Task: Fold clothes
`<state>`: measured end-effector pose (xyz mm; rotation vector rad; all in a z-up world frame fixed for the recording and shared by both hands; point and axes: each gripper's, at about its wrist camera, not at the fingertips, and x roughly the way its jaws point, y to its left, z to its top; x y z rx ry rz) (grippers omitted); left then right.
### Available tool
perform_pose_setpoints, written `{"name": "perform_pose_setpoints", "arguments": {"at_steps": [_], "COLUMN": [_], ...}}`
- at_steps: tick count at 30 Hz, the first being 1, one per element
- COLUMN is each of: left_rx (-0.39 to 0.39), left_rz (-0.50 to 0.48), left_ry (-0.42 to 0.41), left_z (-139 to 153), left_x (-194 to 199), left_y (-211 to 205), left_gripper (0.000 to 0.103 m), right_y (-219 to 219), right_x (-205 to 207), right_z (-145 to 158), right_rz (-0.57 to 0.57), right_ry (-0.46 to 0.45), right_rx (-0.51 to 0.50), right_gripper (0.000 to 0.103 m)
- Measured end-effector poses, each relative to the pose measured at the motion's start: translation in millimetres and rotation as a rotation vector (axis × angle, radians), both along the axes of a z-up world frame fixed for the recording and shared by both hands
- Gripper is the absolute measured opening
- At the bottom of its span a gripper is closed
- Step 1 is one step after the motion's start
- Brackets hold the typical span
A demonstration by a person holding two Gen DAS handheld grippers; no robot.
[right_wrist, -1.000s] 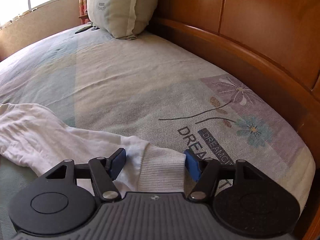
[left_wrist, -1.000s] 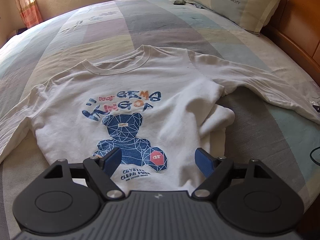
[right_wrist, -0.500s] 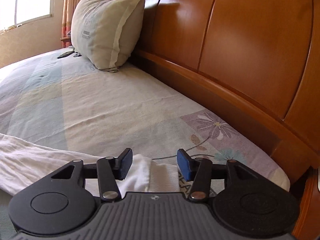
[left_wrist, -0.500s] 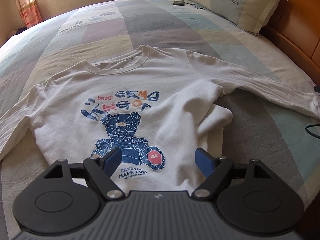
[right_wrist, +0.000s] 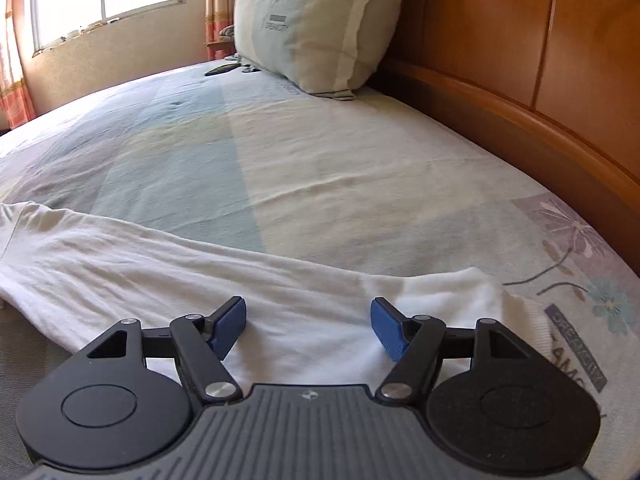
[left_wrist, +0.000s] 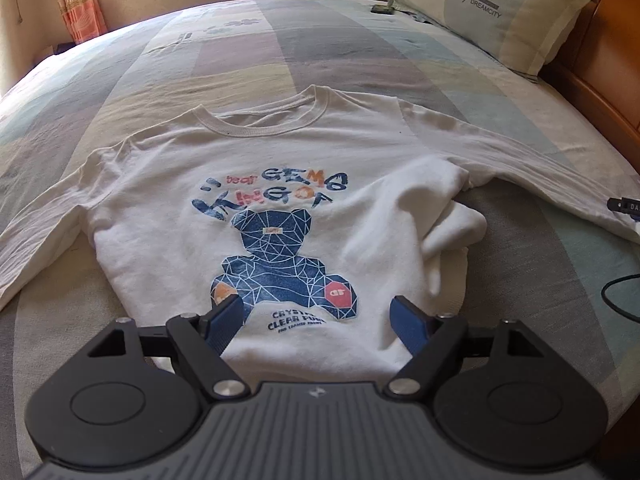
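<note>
Sweatshirt (left_wrist: pixel 288 184) lies face up on the bed (left_wrist: pixel 248 52), one side bunched. Right gripper (right_wrist: pixel 308 326), jaws just opened and gripping nothing, hangs over the sleeve (right_wrist: pixel 168 264); left gripper (left_wrist: pixel 316 322) gapes empty above the hem. Best pinch near the cuff (right_wrist: pixel 528 320), lift cleanly, carry across.

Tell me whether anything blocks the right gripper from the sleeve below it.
Nothing visible does. The right gripper hangs open directly over the white sleeve, which lies flat on the bedsheet.
</note>
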<state>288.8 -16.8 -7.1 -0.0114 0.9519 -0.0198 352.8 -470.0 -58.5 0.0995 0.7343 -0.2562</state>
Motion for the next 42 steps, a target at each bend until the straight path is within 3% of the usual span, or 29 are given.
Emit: {"name": "perform_pose_setpoints", "arguments": {"at_steps": [2, 5, 11, 16, 20, 24, 27, 31, 36, 40, 42], "left_rx": [-0.005, -0.006, 0.004, 0.008, 0.004, -0.005, -0.004, 0.002, 0.021, 0.033, 0.038], "left_rz": [0.012, 0.010, -0.036, -0.025, -0.033, -0.051, -0.072, -0.076, -0.043, -0.001, 0.023], "left_ry": [-0.005, -0.013, -0.016, 0.002, 0.005, 0.011, 0.007, -0.005, 0.000, 0.005, 0.004], "left_z": [0.3, 1.6, 3.8, 0.4, -2.0, -5.6, -5.4, -1.4, 0.5, 1.9, 3.1], "left_x": [-0.3, 1.5, 0.4, 2.0, 5.5, 10.6, 12.9, 12.5, 8.5, 2.6, -0.9], "left_y": [3.4, 2.7, -7.1, -3.6, -2.8, -7.4, -12.8, -14.1, -7.6, 3.5, 10.5], "left_gripper": [0.081, 0.081, 0.081, 0.081, 0.081, 0.081, 0.081, 0.081, 0.081, 0.081, 0.081], "right_y": [-15.4, -10.0, 78.2, 103.5, 71.5, 18.7, -9.1, 4.5, 55.5, 69.3, 63.2], "right_x": [-5.0, -9.6, 16.0, 20.4, -9.5, -49.6, -66.4, -51.1, -0.8, 37.1, 42.6], "right_z": [6.7, 22.5, 28.4, 7.5, -1.7, -0.6, -0.2, 12.0, 23.2, -0.4, -8.7], "right_rz": [-0.081, -0.122, 0.197, 0.231, 0.144, -0.029, -0.104, -0.126, -0.052, -0.079, -0.094], "right_ry": [0.032, -0.028, -0.137, -0.112, -0.118, -0.151, -0.175, -0.137, -0.080, 0.031, 0.031], "right_rx": [-0.002, 0.095, 0.371, 0.485, 0.466, 0.412, 0.453, 0.410, 0.138, 0.042, -0.001], "right_gripper": [0.073, 0.079, 0.084, 0.085, 0.084, 0.085, 0.083, 0.090, 0.098, 0.099, 0.103]}}
